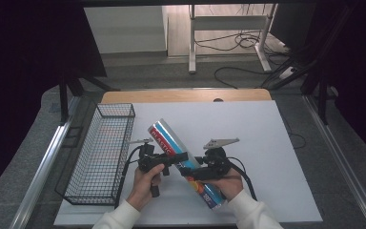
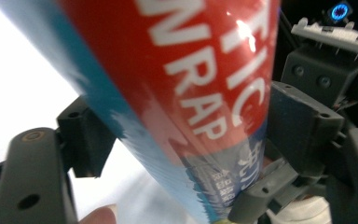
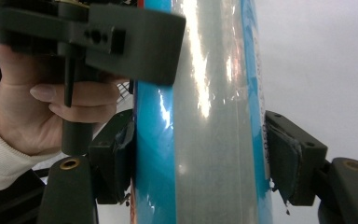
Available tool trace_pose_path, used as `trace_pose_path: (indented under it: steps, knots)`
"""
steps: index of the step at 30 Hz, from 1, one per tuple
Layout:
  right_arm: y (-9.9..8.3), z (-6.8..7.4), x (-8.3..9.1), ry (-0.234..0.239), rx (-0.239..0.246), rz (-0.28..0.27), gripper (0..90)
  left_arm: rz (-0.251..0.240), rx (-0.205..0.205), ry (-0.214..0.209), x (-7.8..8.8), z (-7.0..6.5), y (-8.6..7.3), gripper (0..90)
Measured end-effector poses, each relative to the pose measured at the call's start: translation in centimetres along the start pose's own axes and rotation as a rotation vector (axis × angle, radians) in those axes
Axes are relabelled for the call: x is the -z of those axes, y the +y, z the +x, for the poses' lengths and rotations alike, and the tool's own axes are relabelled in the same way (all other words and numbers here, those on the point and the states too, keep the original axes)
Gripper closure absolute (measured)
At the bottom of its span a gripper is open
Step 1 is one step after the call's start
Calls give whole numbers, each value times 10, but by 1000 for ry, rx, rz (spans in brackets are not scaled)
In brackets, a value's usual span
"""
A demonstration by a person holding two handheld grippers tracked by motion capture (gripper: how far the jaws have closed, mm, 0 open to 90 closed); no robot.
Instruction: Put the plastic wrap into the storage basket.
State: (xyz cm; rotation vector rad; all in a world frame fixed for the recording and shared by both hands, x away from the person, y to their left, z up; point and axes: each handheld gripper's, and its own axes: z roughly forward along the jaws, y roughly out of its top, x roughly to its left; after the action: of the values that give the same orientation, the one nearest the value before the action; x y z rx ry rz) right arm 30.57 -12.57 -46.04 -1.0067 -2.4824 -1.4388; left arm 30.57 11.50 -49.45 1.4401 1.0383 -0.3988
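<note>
Here, plastic wrap box (image 1: 183, 162) pinched by left gripper (image 1: 180, 157) and right gripper (image 1: 190, 175) jaws, wire basket (image 1: 100, 152) alongside holding nothing

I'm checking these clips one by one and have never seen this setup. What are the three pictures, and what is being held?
No robot here: a person holds a hand-held claw in each hand. The high view looks down on a white table from above the person. The other two pictures come from cameras riding on each claw. A black wire basket stands at the table's left. The left claw and right claw both grip one long plastic wrap box, red and blue, held tilted between them.
</note>
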Motion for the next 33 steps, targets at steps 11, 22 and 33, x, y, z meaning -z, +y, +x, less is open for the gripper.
trace_pose_path:
  steps: [11,22,33]
  knots:
    - [1,3,-6,23,-1,-21,316,-26,31,-46,10,1,5,310]
    - [10,7,22,59,11,-136,141,-48,28,-47,24,-2,9,319]
    - [-25,-24,71,-106,71,-87,124,-99,-6,-28,53,-9,17,319]
